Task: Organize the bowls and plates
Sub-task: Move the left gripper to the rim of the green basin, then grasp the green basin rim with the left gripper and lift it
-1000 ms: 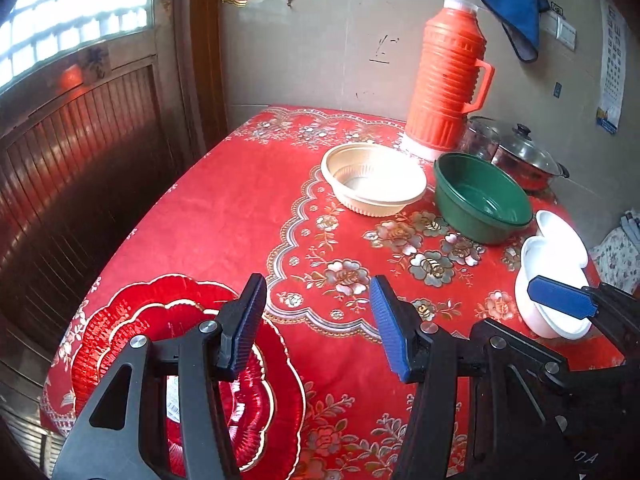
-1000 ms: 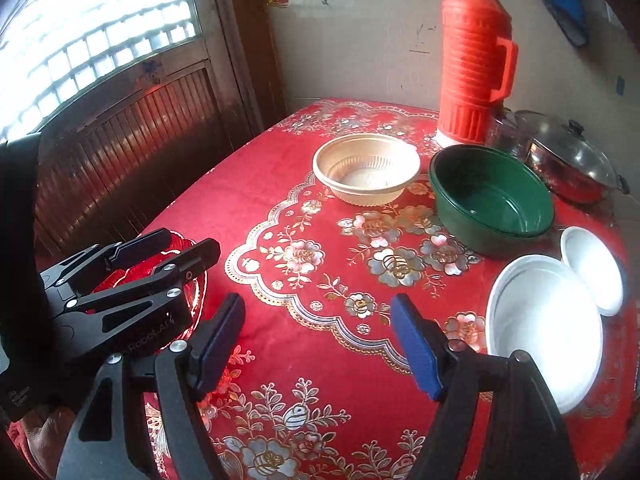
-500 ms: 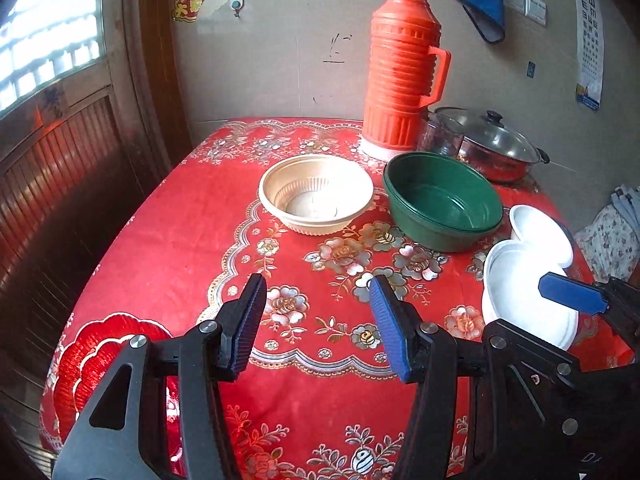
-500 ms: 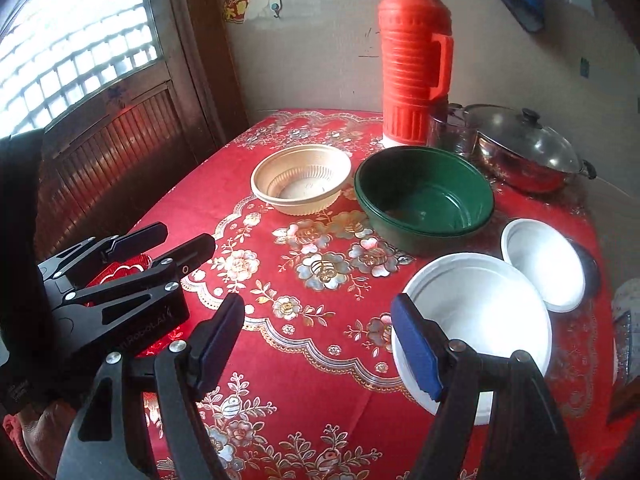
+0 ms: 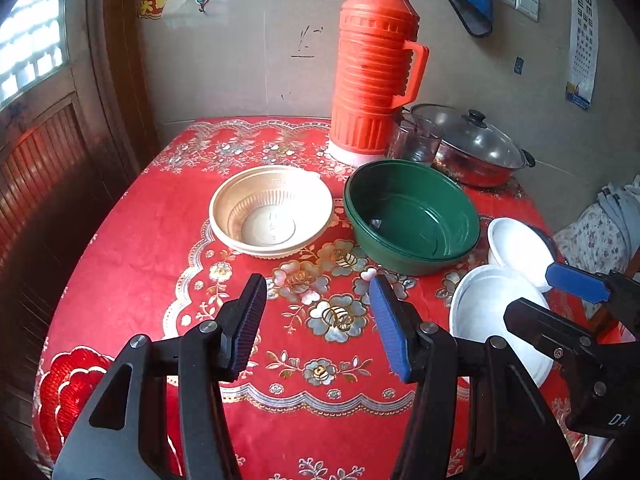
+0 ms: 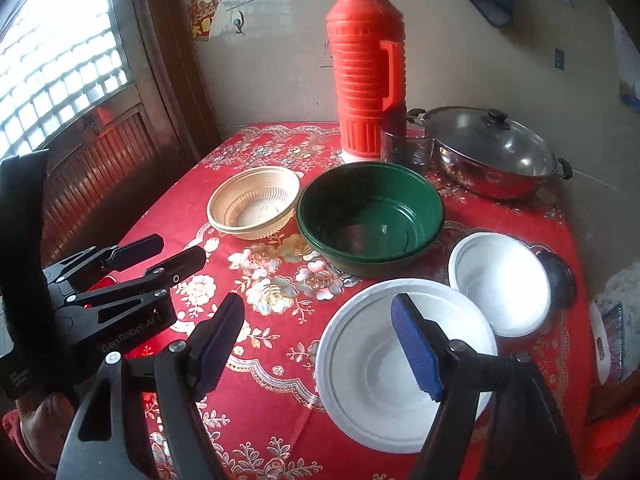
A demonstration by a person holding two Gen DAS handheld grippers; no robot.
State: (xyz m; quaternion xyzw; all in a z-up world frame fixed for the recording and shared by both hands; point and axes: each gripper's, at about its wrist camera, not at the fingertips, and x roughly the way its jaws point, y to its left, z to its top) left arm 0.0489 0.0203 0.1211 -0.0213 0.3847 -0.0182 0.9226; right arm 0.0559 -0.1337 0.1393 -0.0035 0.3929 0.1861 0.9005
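Observation:
A beige plastic bowl (image 5: 272, 211) and a green bowl (image 5: 412, 216) stand side by side mid-table. A white plate (image 6: 384, 364) lies at the near right, with a small white bowl (image 6: 498, 282) behind it. A red plate (image 5: 64, 388) lies at the near left corner. My left gripper (image 5: 318, 326) is open and empty above the cloth, in front of the two bowls. My right gripper (image 6: 320, 346) is open and empty, its right finger over the white plate.
An orange thermos (image 5: 376, 68), a glass (image 5: 416, 142) and a lidded steel pot (image 5: 472, 152) stand at the back by the wall. The table has a red flowered cloth (image 5: 160, 216). A wooden door (image 6: 100, 152) is left of the table.
Both grippers have swung to the right and forward. The red plate has slid out to the left edge of view and the white plate now lies under the right gripper.

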